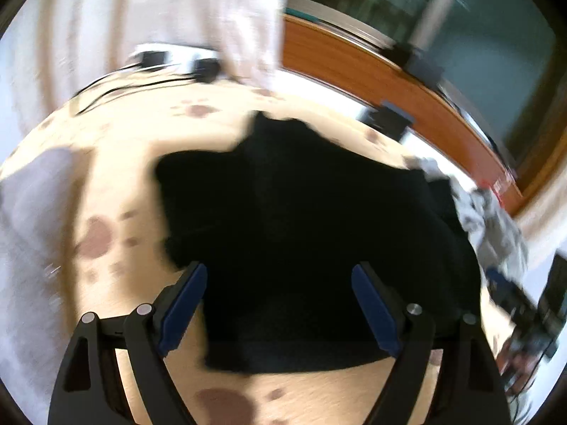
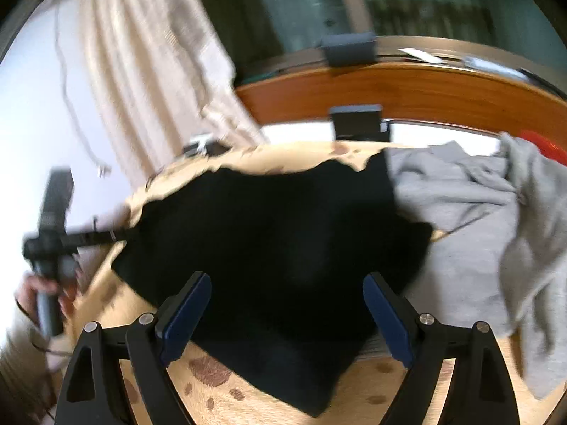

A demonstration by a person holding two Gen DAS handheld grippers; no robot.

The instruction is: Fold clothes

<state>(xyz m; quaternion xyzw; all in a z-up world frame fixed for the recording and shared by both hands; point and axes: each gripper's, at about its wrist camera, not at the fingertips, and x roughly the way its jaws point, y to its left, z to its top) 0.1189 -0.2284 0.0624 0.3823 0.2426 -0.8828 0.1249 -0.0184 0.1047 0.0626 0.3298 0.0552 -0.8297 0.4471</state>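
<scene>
Nearest, your left gripper [image 1: 280, 276] stood spread wide with nothing between its blue pads [image 1: 184, 304]; your right gripper [image 2: 287, 287] stood the same, empty. Just beyond both: one black garment [image 2: 269, 233], lying partly folded on the cream cover with brown paw prints [image 1: 117, 177]. To its right, touching its edge: one crumpled grey garment [image 2: 478, 212]. At the left of the right wrist view: your left hand [image 2: 42, 290] on its gripper handle. Farther: a wooden rail [image 2: 407, 88], a pale curtain [image 2: 141, 53] and a dark window [image 2: 425, 0]. All blurred.
</scene>
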